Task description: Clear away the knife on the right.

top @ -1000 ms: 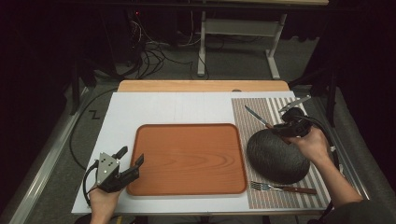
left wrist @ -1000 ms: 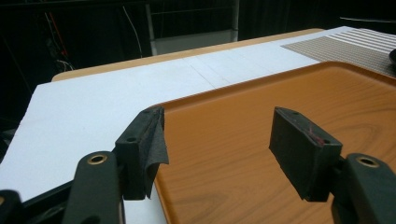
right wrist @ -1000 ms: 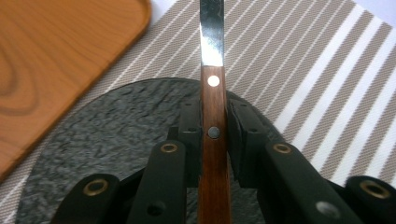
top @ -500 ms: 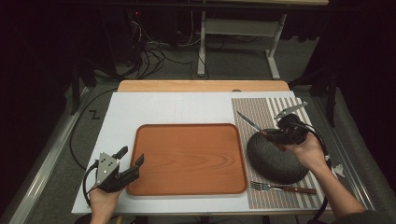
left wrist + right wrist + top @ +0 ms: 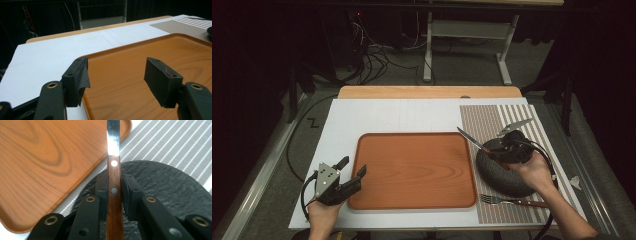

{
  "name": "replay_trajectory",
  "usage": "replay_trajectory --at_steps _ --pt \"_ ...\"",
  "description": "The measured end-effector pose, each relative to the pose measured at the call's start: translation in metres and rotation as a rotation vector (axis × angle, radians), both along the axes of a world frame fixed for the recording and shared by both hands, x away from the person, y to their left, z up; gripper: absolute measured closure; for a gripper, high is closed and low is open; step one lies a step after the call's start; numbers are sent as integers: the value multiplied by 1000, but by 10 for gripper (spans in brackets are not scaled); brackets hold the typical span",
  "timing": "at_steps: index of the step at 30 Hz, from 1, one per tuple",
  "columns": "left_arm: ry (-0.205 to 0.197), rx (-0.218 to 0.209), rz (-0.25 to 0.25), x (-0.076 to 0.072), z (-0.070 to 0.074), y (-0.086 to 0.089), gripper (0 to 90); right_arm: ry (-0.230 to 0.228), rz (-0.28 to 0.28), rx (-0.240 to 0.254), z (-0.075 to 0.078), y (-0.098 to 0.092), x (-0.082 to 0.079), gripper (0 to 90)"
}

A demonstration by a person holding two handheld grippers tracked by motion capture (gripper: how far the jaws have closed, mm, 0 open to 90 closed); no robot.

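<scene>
Tongs on the person's left, the left gripper, rest over the near left corner of the wooden tray with their jaws standing wide and nothing between them; in the left gripper view the tray's rim runs between the two pads. Everything the work concerns lies well off to this gripper's right, across the whole tray, so this hand is the far one and looks parked.

Further right, the right gripper hangs over the far side of the dark plate, which sits on the striped placemat just right of the tray. Its jaws are narrow, clamped on the wooden handle of the knife. In the right gripper view the handle runs straight out between the pads and the steel blade carries on ahead of them, so the knife's long axis lines up with the tongs. Its blade points up and to the left in the high view, toward the tray's far right corner, which lies just beyond the tip. Any set-down on the tray would be a short carry to the left along that same axis.

Nearer the person than the plate, a fork lies on the placemat, its tines toward the tray.
</scene>
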State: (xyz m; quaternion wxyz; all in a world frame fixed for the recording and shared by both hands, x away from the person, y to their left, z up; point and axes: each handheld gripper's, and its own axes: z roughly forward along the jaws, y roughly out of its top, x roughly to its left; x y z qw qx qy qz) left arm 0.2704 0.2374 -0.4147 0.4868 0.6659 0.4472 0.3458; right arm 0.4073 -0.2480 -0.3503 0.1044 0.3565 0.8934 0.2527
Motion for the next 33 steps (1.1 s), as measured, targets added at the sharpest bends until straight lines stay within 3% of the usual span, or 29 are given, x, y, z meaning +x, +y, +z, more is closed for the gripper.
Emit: replay_trajectory --at_steps 12,33 --pt "0 2 0 0 0 0 359 14 39 7 -3 22 -10 784" --pt "1 3 0 0 0 0 359 75 92 -12 -26 65 -13 783"
